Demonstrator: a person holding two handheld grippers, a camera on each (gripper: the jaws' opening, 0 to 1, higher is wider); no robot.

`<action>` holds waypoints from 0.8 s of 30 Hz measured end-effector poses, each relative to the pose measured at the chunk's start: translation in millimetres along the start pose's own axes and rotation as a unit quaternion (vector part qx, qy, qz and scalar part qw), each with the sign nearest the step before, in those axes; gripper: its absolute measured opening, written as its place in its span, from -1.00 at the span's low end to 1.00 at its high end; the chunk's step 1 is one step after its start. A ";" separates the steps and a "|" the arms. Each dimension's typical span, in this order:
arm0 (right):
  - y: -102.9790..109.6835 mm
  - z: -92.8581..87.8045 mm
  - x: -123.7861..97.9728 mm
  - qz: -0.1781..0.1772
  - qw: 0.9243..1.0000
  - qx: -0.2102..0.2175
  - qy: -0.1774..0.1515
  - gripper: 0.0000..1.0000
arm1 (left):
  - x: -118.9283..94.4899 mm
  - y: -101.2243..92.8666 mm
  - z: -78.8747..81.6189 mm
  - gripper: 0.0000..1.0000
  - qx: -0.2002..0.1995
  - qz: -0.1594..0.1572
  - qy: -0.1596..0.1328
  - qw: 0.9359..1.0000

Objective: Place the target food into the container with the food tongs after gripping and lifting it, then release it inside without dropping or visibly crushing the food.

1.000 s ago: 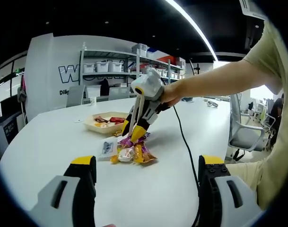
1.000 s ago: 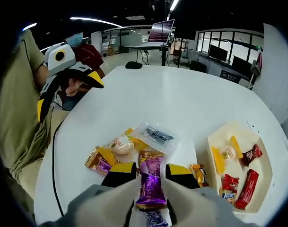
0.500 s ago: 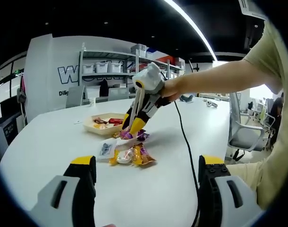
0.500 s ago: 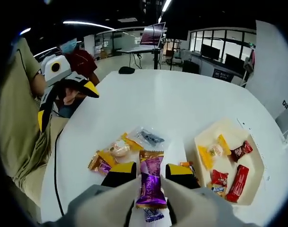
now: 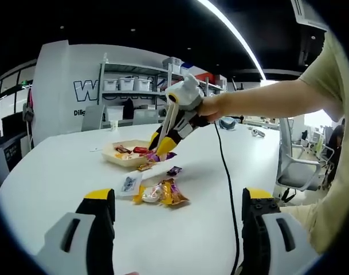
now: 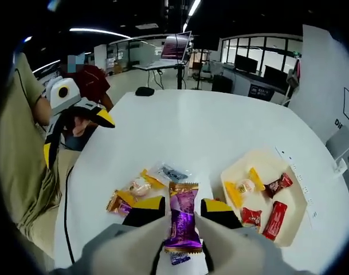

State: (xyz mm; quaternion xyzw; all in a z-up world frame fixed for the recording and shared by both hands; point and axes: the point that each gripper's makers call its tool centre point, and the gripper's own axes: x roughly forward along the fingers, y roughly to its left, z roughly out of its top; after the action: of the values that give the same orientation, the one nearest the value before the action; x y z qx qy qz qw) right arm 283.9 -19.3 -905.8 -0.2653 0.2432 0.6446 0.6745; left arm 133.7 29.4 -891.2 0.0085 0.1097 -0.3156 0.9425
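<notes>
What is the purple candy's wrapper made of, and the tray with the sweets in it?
The purple candy in the right hand-held gripper looks wrapped in thin, shiny plastic foil: it glints and has a crimped gold end. The tray looks like pale cream plastic, matte and smooth, with rounded moulded edges, though it could be stiff paper pulp.

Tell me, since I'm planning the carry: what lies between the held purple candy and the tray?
In the right gripper view, bare white table separates the purple candy in the right tongs from the tray.
</notes>
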 end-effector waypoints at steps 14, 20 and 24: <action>-46.7 21.8 -18.6 -0.073 0.997 0.030 0.004 -0.60 | -2.9 2.4 5.4 0.87 -0.005 0.003 -0.007 1.000; -58.5 31.4 -21.1 -0.086 0.995 0.041 -0.003 -0.60 | -3.1 3.0 6.0 0.87 -0.005 0.003 -0.007 1.000; -69.8 33.7 -21.2 -0.101 0.994 0.051 0.003 -0.60 | -3.2 3.7 6.0 0.86 -0.004 0.003 -0.006 1.000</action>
State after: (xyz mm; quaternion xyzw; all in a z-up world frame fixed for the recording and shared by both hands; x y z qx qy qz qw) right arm 352.1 -14.3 -863.5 -0.2557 0.2501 0.5588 0.7482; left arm 134.6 33.8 -884.9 0.0033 0.1055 -0.3119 0.9442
